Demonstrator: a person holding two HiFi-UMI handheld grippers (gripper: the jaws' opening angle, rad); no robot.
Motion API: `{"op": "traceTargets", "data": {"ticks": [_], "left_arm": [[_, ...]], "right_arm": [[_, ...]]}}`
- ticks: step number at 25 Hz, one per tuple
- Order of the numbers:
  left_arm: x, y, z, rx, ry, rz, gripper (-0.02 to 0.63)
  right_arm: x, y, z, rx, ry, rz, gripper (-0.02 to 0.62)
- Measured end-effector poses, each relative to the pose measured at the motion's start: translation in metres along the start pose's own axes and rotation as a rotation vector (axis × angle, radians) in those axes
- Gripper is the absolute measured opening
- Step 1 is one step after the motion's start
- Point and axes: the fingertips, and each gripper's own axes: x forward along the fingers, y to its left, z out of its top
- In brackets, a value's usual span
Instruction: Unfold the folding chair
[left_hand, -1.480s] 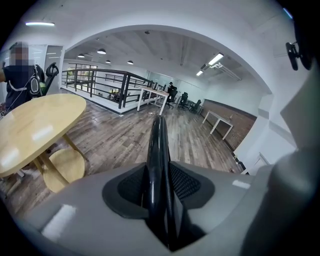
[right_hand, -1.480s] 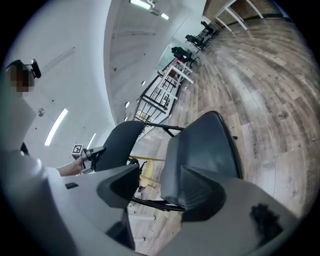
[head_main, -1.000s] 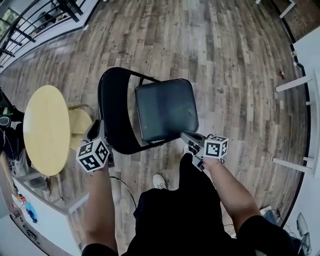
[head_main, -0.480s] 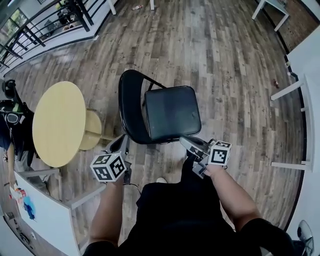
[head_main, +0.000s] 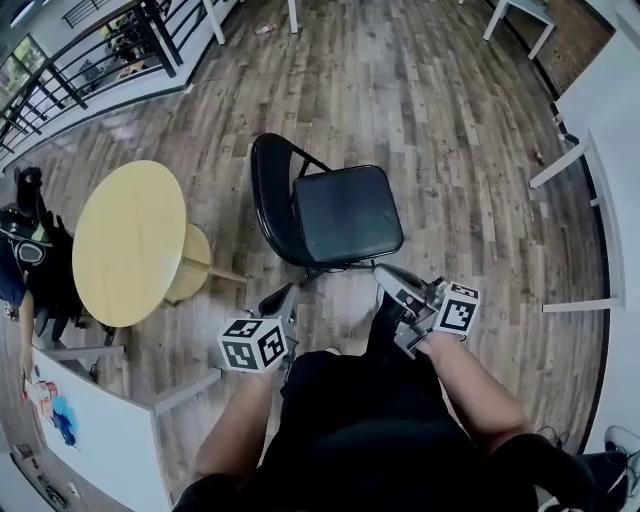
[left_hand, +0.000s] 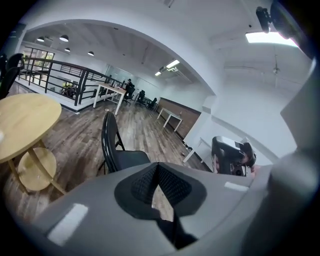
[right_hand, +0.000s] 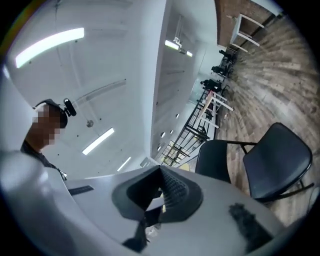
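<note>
The black folding chair (head_main: 348, 213) stands unfolded on the wood floor, its seat level and its curved backrest (head_main: 268, 190) on the left. Nothing touches it. My left gripper (head_main: 285, 297) hangs just in front of the chair's near left corner, shut and empty. In front of the near right corner my right gripper (head_main: 386, 276) is shut too, holding nothing. The left gripper view looks past its closed jaws at the chair (left_hand: 117, 150) side-on. From the right gripper view the seat (right_hand: 277, 160) and the backrest (right_hand: 215, 160) show beyond its closed jaws.
A round yellow table (head_main: 130, 240) on a disc base stands close to the left of the chair. White table legs (head_main: 575, 165) line the right edge. A black railing (head_main: 95, 55) runs along the far left. A white desk (head_main: 90, 430) sits near left.
Both grippers have drawn back from the chair toward me, the left off the backrest rim and the right off the seat's front edge. The chair now stands farther off, free.
</note>
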Motion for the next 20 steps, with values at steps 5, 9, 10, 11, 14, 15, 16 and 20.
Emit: {"op": "traceTargets", "data": {"ticks": [5,9,10,11,14,15,16,20], "left_arm": [[-0.017,-0.028,0.009,0.014,-0.023,-0.061,0.005],[-0.042,-0.043,0.015,0.049,-0.024,-0.078,0.005],[-0.046,-0.046,0.014,0.053,-0.021,-0.076,0.005],[-0.05,-0.049,0.013,0.053,-0.018,-0.073,0.005],[-0.057,-0.062,0.006,0.036,-0.016,-0.082,0.005],[-0.059,-0.067,0.004,0.032,-0.018,-0.086,0.005],[-0.061,-0.071,0.002,0.03,-0.02,-0.09,0.005],[-0.069,-0.085,-0.004,0.033,-0.028,-0.098,0.005]], "right_arm": [[-0.007,0.038,-0.015,-0.088,0.061,-0.077,0.005],[-0.013,0.052,-0.023,-0.214,0.121,-0.203,0.005],[-0.015,0.051,-0.024,-0.257,0.137,-0.247,0.005],[-0.016,0.051,-0.025,-0.296,0.152,-0.288,0.005],[-0.02,0.05,-0.027,-0.368,0.197,-0.366,0.005],[-0.021,0.05,-0.027,-0.373,0.203,-0.376,0.005],[-0.022,0.05,-0.027,-0.368,0.203,-0.382,0.005],[-0.028,0.054,-0.027,-0.345,0.199,-0.38,0.005]]}}
